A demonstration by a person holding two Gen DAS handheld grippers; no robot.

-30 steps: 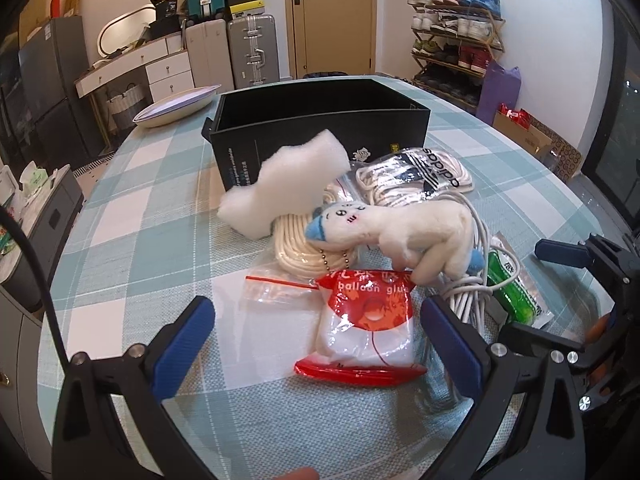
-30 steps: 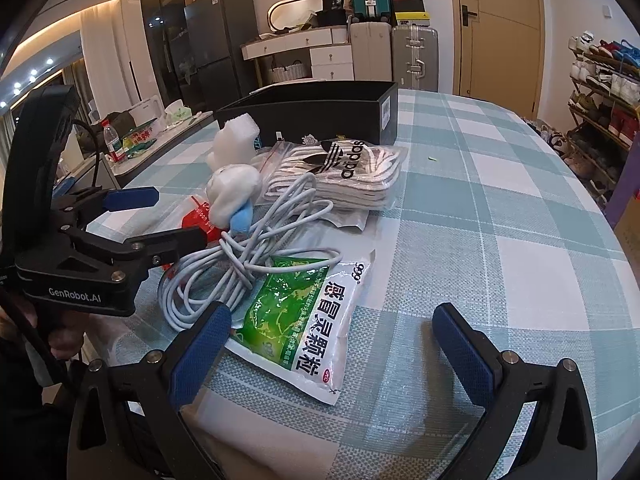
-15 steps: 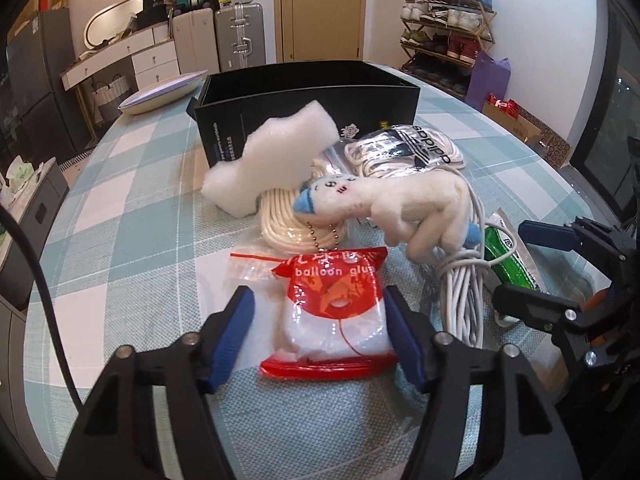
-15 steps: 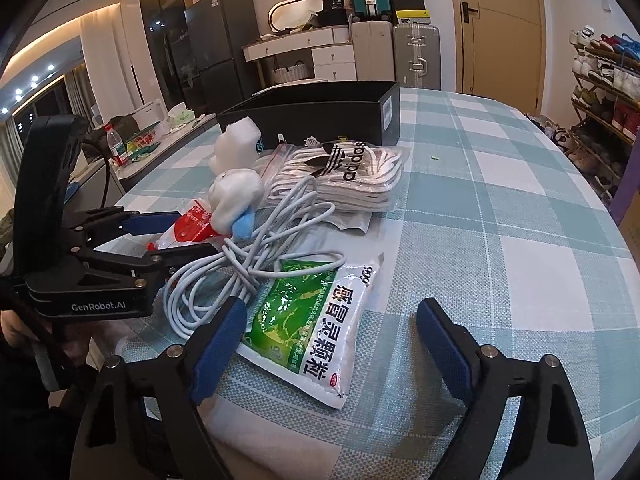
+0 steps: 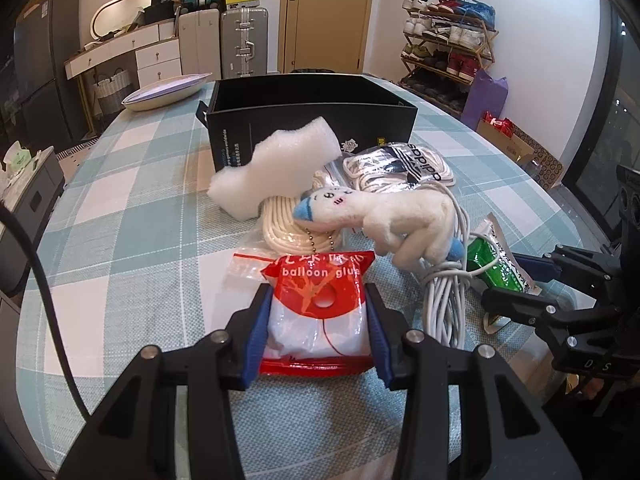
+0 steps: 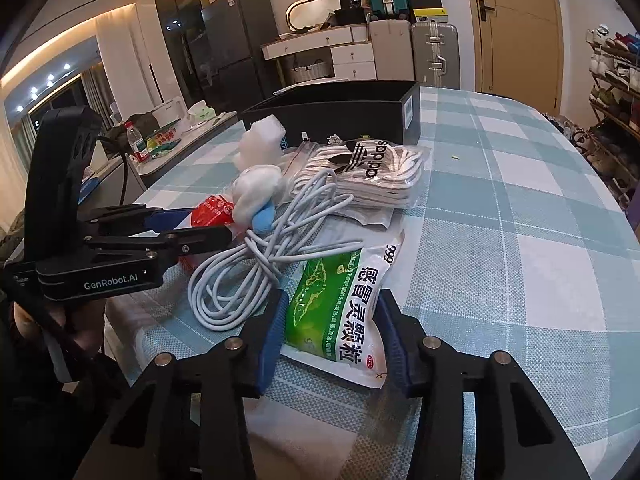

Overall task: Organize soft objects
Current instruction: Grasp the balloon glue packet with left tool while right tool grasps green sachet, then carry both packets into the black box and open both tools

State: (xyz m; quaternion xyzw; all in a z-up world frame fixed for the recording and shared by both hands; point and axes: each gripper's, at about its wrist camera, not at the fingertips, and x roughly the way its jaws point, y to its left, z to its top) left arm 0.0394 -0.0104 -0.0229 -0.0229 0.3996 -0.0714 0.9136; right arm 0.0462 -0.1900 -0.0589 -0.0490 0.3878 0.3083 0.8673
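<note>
1. The glue bag (image 5: 318, 312), red and clear, reads "balloon glue" in white under a line of Chinese characters; it lies flat on the table (image 5: 132, 216), at the near end of the pile.
2. The left gripper (image 5: 318, 330) has its blue pads pressed on both sides of the glue bag, clenched on it; its body reads "GenRobot.AI" in the right wrist view.
3. The green sachet (image 6: 340, 312), printed with large Chinese characters and "999", lies on the table just right of the cable (image 6: 256, 268); the right gripper (image 6: 332, 338) has its pads against both long edges of the sachet, closed on its near end.
4. The plush (image 5: 384, 216), white with a blue tip and a bead chain, rests on the cable and on a rope coil (image 5: 288, 232), just behind the glue bag.
5. Behind it lie a white foam piece (image 5: 276, 164) and a clear adidas bag (image 5: 400, 168) of white laces; the foam leans against the black box (image 5: 312, 120).
6. The table wears a teal and white check cloth; a plate (image 5: 166, 90) sits at its far left edge.
7. Around the room: suitcases (image 5: 244, 40), a door (image 5: 326, 16), a shoe rack (image 5: 448, 52), a dark fridge (image 6: 236, 44).
</note>
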